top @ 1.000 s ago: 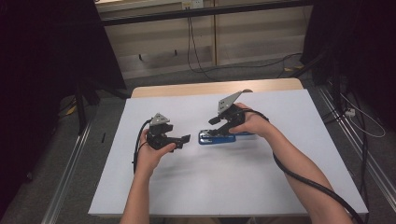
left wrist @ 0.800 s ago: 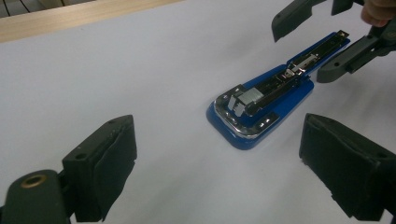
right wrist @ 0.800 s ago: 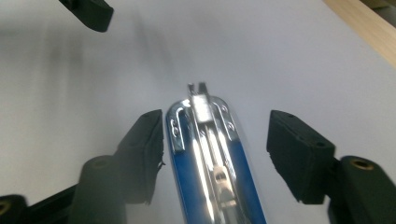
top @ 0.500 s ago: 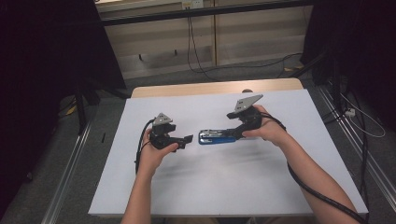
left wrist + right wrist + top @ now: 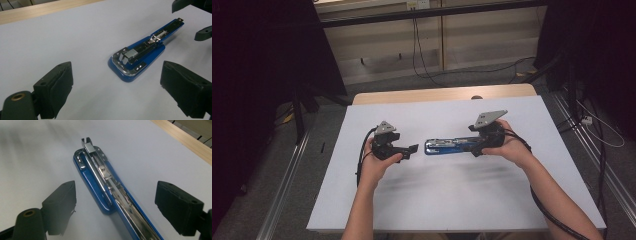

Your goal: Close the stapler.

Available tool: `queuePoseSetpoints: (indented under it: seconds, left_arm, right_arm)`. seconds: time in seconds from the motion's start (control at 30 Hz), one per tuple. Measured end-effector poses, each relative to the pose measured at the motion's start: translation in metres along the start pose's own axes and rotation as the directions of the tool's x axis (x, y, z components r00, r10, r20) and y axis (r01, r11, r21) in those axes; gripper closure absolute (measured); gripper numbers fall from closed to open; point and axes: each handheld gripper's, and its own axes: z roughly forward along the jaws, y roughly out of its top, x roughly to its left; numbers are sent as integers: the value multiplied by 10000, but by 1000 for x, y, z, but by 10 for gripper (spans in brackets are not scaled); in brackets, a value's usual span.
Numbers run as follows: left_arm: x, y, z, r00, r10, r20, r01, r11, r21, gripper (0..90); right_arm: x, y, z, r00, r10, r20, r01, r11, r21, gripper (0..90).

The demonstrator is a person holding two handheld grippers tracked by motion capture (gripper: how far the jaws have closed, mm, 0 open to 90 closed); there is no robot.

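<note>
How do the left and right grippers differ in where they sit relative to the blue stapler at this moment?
The left gripper sits off the stapler's wide end with bare table between them; the right gripper is at the narrow end, its jaws straddling the stapler's body. The left gripper faces the stapler's rounded base end, while the right gripper looks along its metal staple channel. Shared: both are hand-held, jaws open, gripping nothing, pointing towards each other.
</note>
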Motion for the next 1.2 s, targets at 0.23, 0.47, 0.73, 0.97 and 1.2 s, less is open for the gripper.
queuePoseSetpoints:
  seconds: [0.23,0.47,0.73,0.97,1.2]
  left_arm:
    - [-1,0,3,10000,30,15,-30,10000,86,113]
    - [-4,1,2,9999,121,14,-121,9999,2,113]
    - [-7,1,7,9998,187,56,-188,9998,67,125]
    - [-7,0,14,9998,214,-4,-214,9995,216,207]
    - [-10,-2,20,9985,514,-189,-507,9981,339,442]
  right_arm:
    - [1,-12,-16,9976,260,639,-266,9996,88,171]
    - [0,-25,-31,9925,812,919,-800,9967,-168,165]
    - [-2,-36,-47,9796,1343,1493,-1302,9908,-368,245]
    - [-8,-44,-57,9615,1781,2094,-1647,9831,-801,384]
    - [-13,-52,-61,9432,2232,2459,-2077,9743,-877,600]
